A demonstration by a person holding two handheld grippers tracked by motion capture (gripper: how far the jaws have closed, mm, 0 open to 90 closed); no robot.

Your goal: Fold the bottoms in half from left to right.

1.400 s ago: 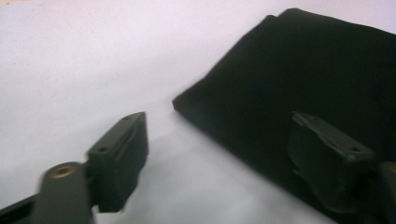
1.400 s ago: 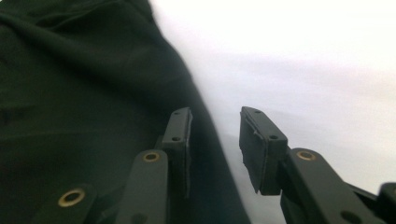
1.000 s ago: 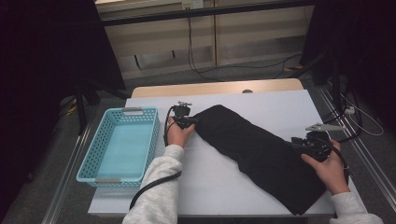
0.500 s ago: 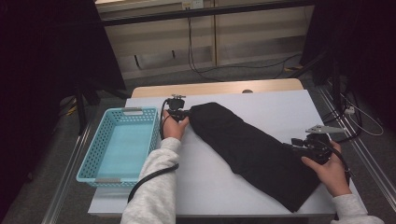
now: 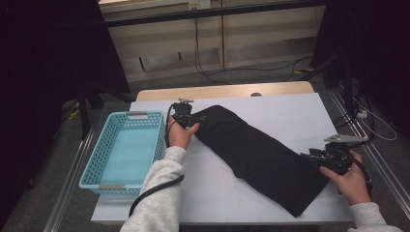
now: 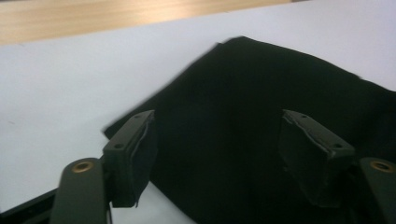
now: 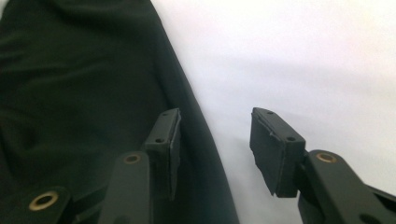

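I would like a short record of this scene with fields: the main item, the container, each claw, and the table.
main item: black cloth, folded long, lying slantwise across the white table
container: light blue basket, at the table's left edge, nothing inside
left claw: at the cloth's far end, jaws have just been opening, pads apart over the cloth, not pressing it
right claw: at the cloth's near right edge, jaws apart, one jaw over the cloth and one over the table
contact between cloth and basket: none, they lie apart
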